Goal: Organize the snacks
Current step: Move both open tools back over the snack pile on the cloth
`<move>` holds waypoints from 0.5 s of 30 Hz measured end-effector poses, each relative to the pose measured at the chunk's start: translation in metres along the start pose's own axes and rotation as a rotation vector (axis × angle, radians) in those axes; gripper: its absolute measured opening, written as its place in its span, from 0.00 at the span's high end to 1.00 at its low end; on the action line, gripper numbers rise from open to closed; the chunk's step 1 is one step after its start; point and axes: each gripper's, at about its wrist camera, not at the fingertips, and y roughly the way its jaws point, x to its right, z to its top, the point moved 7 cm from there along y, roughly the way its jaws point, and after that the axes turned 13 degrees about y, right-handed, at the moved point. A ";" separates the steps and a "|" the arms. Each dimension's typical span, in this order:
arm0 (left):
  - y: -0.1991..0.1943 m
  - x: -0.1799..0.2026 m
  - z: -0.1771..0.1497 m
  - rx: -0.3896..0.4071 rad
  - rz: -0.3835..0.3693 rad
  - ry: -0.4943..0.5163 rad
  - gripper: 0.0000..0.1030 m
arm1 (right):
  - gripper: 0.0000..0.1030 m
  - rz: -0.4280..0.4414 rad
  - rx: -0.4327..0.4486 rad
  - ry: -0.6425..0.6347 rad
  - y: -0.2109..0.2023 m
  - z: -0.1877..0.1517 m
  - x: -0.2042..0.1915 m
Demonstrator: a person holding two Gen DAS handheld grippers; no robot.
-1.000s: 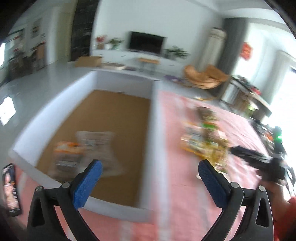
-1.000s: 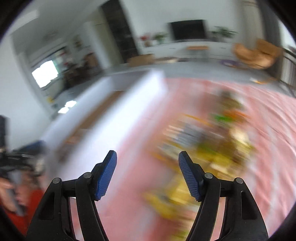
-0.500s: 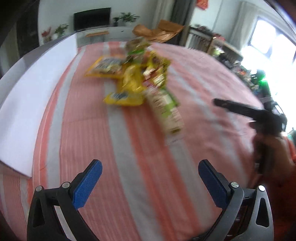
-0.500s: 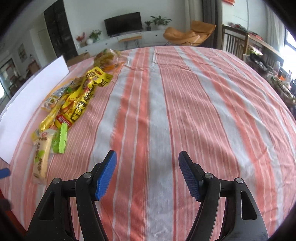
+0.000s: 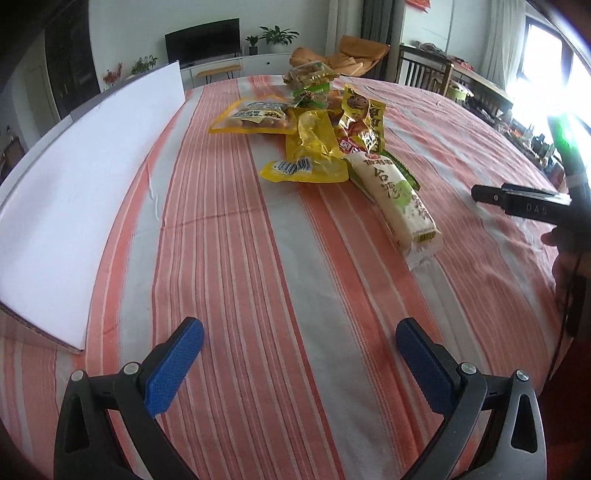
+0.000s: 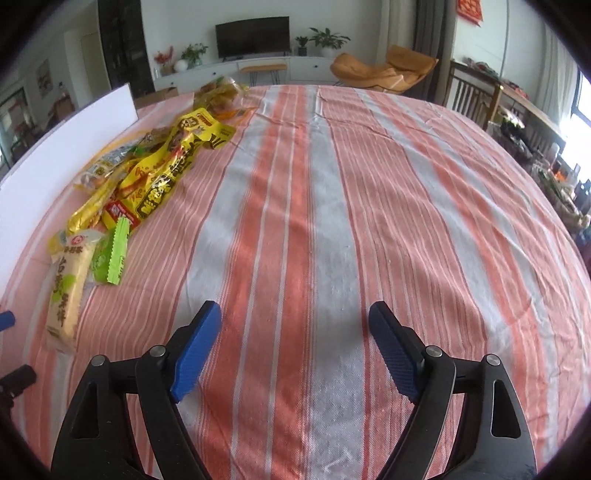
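Ahead of the claw, past the striped tablecloth [image 6: 295, 184], a dark television [image 6: 252, 37] hangs on a white wall above a long low cabinet [image 6: 258, 68] with potted plants [image 6: 327, 37]. Ahead and right sits an orange lounge chair [image 6: 384, 70]. Far right, bright window [image 5: 543, 48] light glares over a cluttered side table [image 5: 476, 79].

Striped tablecloth [image 6: 325, 206]; television [image 6: 252, 36]; perhaps an armchair [image 6: 384, 70].

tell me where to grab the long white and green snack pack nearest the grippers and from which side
Probably across the middle of the long white and green snack pack, coming down from above with the fingers straddling its narrow width. It lies flat on the striped tablecloth, its near end free of the yellow snack pile. The open left gripper looks closest to it.
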 end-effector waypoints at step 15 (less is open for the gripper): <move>-0.002 -0.007 -0.007 -0.032 0.037 -0.042 0.00 | 0.17 -0.002 0.000 -0.003 0.000 0.000 0.000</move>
